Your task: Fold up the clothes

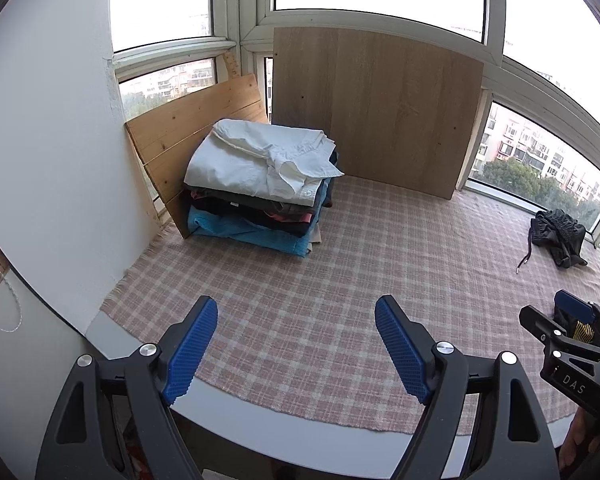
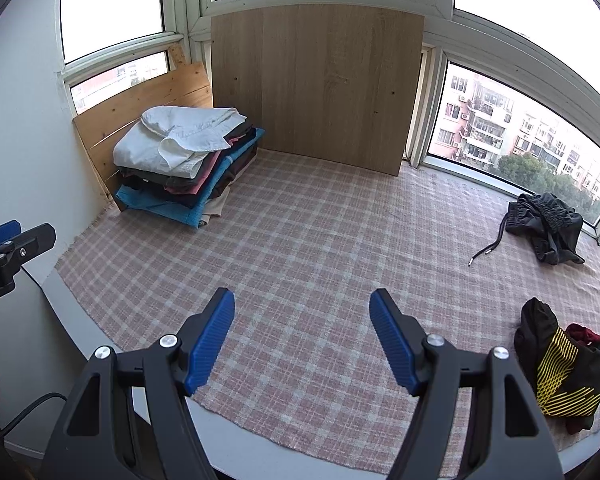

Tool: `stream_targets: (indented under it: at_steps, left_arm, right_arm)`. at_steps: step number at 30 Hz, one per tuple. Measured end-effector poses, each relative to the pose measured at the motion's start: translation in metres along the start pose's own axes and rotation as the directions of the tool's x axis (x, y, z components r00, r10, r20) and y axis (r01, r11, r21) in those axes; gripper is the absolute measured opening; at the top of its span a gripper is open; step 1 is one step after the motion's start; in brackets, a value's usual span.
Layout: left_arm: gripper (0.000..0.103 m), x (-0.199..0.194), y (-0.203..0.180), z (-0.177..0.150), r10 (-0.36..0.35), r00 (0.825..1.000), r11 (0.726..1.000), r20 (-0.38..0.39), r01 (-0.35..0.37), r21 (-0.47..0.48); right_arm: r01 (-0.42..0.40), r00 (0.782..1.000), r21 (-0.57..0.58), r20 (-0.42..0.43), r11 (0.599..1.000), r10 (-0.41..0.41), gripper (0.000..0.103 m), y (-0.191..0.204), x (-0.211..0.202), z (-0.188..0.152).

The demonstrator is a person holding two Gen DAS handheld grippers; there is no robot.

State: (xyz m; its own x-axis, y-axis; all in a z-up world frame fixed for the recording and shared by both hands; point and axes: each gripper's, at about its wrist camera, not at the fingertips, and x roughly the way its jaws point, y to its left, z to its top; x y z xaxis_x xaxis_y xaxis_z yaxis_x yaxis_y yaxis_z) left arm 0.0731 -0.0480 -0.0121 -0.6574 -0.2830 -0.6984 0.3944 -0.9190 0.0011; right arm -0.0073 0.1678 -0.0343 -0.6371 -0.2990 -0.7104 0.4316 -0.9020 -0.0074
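A stack of folded clothes [image 1: 260,184] with a white shirt [image 1: 256,156] on top sits at the far left corner of the plaid cloth [image 1: 340,280]; the stack also shows in the right wrist view [image 2: 184,164]. A crumpled black garment with a drawstring [image 2: 548,224] lies at the far right. A black garment with yellow stripes [image 2: 560,368] lies at the near right. My left gripper [image 1: 296,312] is open and empty over the cloth's near edge. My right gripper [image 2: 302,304] is open and empty, left of the striped garment.
Two wooden boards [image 1: 376,108] [image 1: 188,132] lean against the windows behind the stack. A white wall [image 1: 48,140] stands at the left. The table's pale edge [image 1: 260,432] shows below the cloth. A cable [image 2: 32,408] hangs at the near left.
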Motion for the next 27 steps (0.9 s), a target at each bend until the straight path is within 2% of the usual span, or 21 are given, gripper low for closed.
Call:
stream_targets:
  at_steps: [10,27]
  left_arm:
    - [0.081,0.0085,0.0045,-0.0007,-0.004,0.999,1.000,-0.042,0.003,-0.015]
    - [0.081,0.0076,-0.0014,-0.0002,-0.004,0.999,1.000,-0.043,0.004,0.007]
  right_arm:
    - [0.000,1.000,-0.001,-0.011,1.000,0.000,0.069,0.0021,0.0029,-0.0005]
    - [-0.005,1.000,-0.008,-0.013,1.000,0.005,0.069,0.0011,0.0040,-0.0016]
